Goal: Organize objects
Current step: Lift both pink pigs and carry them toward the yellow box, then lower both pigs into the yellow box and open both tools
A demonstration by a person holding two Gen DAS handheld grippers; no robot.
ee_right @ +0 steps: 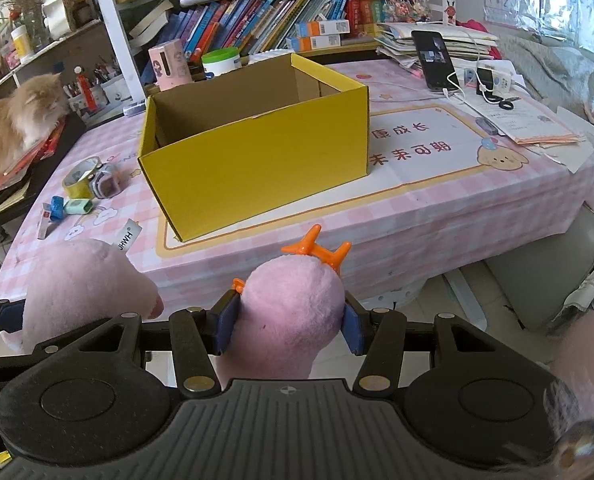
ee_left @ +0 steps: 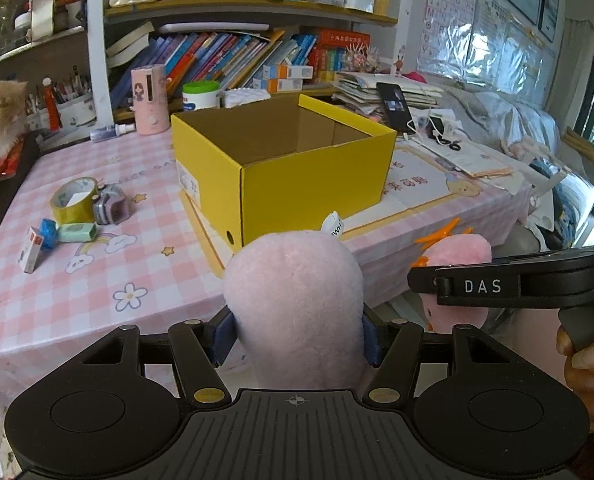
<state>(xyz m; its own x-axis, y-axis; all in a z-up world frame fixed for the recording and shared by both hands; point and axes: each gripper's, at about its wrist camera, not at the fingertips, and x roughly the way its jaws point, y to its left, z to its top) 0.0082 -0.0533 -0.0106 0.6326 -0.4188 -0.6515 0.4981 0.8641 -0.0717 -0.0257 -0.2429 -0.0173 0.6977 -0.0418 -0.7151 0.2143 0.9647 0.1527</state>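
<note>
Two handheld grippers carry one pink plush toy [ee_left: 293, 308] between them, short of a table [ee_left: 97, 280] with a pink checked cloth. The left gripper [ee_left: 295, 338] is clamped on the toy's pale, rounded end, its blue pads pressing into the fur on both sides. The right gripper [ee_right: 289, 326] is clamped on the pinker end, where orange plastic feet [ee_right: 317, 250] stick up just beyond the jaws.

Ahead of both sets of jaws, well apart from them, an open yellow box [ee_left: 297, 176] stands on the table, seemingly empty. It is the likely place for the toy.

What could go wrong, as a judgement: the toy is soft and squashes, so either grip could slip through the fur if the hands drift apart or twist against each other. The box walls stand high, so a low approach could catch the toy or the orange feet on the near rim and push the light box across the cloth. Letting go with one gripper first would leave the toy dangling from the other.

Left of the left jaws, on the table, lie a tape roll [ee_left: 75, 198] and a few small items. A cat [ee_right: 13, 128] sits at the far left edge.

The toy's middle and face are hidden below the grippers. The box floor is only partly visible. A white tag [ee_right: 127, 236] on the toy is only partly readable.
</note>
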